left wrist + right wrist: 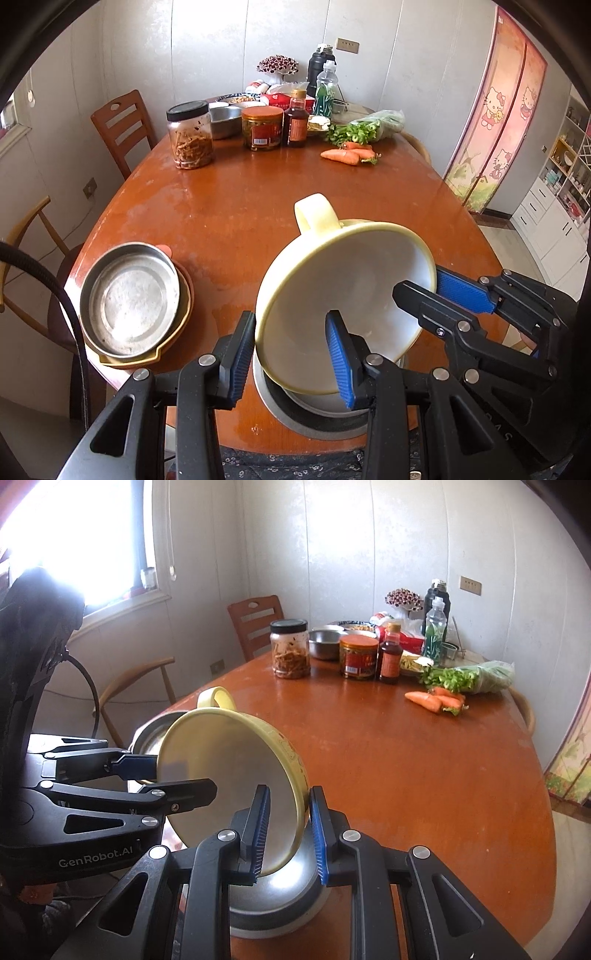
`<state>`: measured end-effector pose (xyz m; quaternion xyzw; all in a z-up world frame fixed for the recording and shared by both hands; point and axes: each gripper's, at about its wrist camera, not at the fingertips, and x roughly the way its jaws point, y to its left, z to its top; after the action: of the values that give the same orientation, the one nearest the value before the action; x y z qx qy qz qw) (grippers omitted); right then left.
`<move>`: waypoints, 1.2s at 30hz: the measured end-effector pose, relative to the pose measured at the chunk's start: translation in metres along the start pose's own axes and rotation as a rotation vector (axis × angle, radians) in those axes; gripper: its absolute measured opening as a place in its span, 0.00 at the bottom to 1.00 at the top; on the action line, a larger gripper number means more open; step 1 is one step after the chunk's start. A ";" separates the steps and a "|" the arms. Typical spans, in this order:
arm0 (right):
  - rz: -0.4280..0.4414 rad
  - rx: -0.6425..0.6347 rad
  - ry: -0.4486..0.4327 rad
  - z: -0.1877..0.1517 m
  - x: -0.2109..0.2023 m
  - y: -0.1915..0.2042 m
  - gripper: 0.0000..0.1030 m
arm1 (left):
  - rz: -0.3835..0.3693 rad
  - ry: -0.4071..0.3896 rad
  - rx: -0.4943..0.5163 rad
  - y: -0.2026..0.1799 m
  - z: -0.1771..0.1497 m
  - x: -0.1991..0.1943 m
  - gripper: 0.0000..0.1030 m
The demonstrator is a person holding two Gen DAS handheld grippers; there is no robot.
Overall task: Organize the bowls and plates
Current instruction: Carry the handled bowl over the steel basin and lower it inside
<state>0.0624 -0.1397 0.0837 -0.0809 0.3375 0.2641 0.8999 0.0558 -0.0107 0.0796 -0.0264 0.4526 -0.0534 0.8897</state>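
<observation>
A pale yellow bowl with a loop handle [343, 302] is tilted up on edge over a steel bowl [314, 413] at the table's near edge. My left gripper [291, 362] straddles the yellow bowl's near rim with a gap on the left side, so its hold is unclear. My right gripper [288, 834] is shut on the bowl's rim [301, 794]; it shows in the left view [436, 291]. The steel bowl [280, 897] sits under it. A steel plate [129, 299] rests in a yellow dish [147, 354] at the near left.
The wooden table [240, 206] carries jars [190, 134], a sauce bottle [295, 118], a steel bowl [223, 120], carrots [347, 153], greens and bottles at the far end. Chairs [122, 125] stand along the left side. A cupboard stands at the right.
</observation>
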 end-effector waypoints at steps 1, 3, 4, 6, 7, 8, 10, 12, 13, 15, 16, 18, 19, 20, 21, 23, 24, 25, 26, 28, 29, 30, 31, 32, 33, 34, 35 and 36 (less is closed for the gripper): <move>0.000 0.002 0.004 -0.002 0.001 0.001 0.22 | 0.002 0.006 0.002 0.000 -0.003 0.002 0.37; 0.001 0.003 0.012 -0.005 0.004 0.002 0.22 | 0.004 0.016 0.004 0.001 -0.006 0.007 0.37; 0.001 0.004 0.016 -0.006 0.005 0.003 0.22 | 0.004 0.020 0.004 0.002 -0.008 0.008 0.37; 0.005 0.009 0.029 -0.009 0.010 0.003 0.22 | 0.005 0.028 0.003 0.004 -0.010 0.012 0.37; 0.007 0.011 0.035 -0.011 0.012 0.003 0.22 | 0.005 0.030 0.004 0.004 -0.011 0.013 0.37; 0.008 0.013 0.039 -0.012 0.012 0.003 0.22 | 0.003 0.031 0.002 0.005 -0.011 0.014 0.37; 0.006 0.012 0.048 -0.013 0.015 0.003 0.22 | 0.005 0.032 0.001 0.006 -0.012 0.015 0.37; 0.009 0.011 0.051 -0.013 0.017 0.003 0.22 | 0.004 0.033 -0.001 0.006 -0.012 0.017 0.37; 0.008 0.009 0.053 -0.013 0.017 0.003 0.22 | 0.001 0.035 -0.002 0.006 -0.012 0.017 0.37; 0.006 0.009 0.058 -0.013 0.019 0.002 0.22 | -0.003 0.037 -0.004 0.007 -0.011 0.020 0.37; 0.006 0.011 0.061 -0.013 0.021 0.002 0.22 | -0.004 0.039 -0.004 0.006 -0.010 0.021 0.37; 0.004 0.014 0.068 -0.014 0.023 0.001 0.22 | -0.006 0.045 -0.002 0.006 -0.009 0.024 0.37; 0.003 0.014 0.072 -0.015 0.024 0.001 0.22 | -0.006 0.049 -0.003 0.007 -0.009 0.026 0.37; 0.002 0.014 0.075 -0.015 0.026 0.000 0.22 | -0.008 0.051 -0.003 0.007 -0.009 0.027 0.37; 0.002 0.017 0.080 -0.015 0.028 0.000 0.22 | -0.009 0.053 -0.002 0.007 -0.009 0.029 0.37; 0.001 0.019 0.089 -0.015 0.031 -0.002 0.22 | -0.010 0.060 -0.002 0.007 -0.009 0.032 0.37; 0.001 0.020 0.091 -0.016 0.032 -0.002 0.22 | -0.011 0.063 -0.001 0.007 -0.009 0.033 0.37; 0.000 0.020 0.093 -0.016 0.033 -0.002 0.22 | -0.013 0.068 -0.001 0.008 -0.008 0.035 0.37; -0.001 0.020 0.096 -0.016 0.034 -0.002 0.22 | -0.013 0.069 0.000 0.007 -0.009 0.036 0.37; -0.002 0.022 0.100 -0.016 0.036 -0.004 0.22 | -0.017 0.074 -0.001 0.008 -0.009 0.038 0.37; -0.003 0.022 0.102 -0.016 0.037 -0.005 0.22 | -0.019 0.075 0.001 0.008 -0.009 0.039 0.37; -0.003 0.025 0.105 -0.017 0.038 -0.005 0.22 | -0.020 0.076 0.003 0.007 -0.008 0.040 0.37; -0.005 0.025 0.107 -0.017 0.039 -0.006 0.22 | -0.021 0.078 0.003 0.007 -0.008 0.041 0.37; -0.005 0.026 0.108 -0.017 0.040 -0.006 0.22 | -0.021 0.079 0.005 0.007 -0.008 0.041 0.37; -0.006 0.027 0.112 -0.017 0.041 -0.007 0.22 | -0.022 0.081 0.006 0.007 -0.008 0.043 0.37; -0.006 0.027 0.114 -0.018 0.041 -0.007 0.22 | -0.022 0.083 0.006 0.007 -0.009 0.044 0.37; -0.007 0.027 0.115 -0.018 0.042 -0.008 0.22 | -0.021 0.082 0.009 0.007 -0.008 0.044 0.37; -0.007 0.026 0.116 -0.018 0.042 -0.008 0.22 | -0.020 0.081 0.012 0.006 -0.008 0.044 0.37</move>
<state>0.0833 -0.1345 0.0421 -0.0852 0.3923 0.2515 0.8807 0.0753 -0.0097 0.0388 -0.0236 0.4875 -0.0660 0.8703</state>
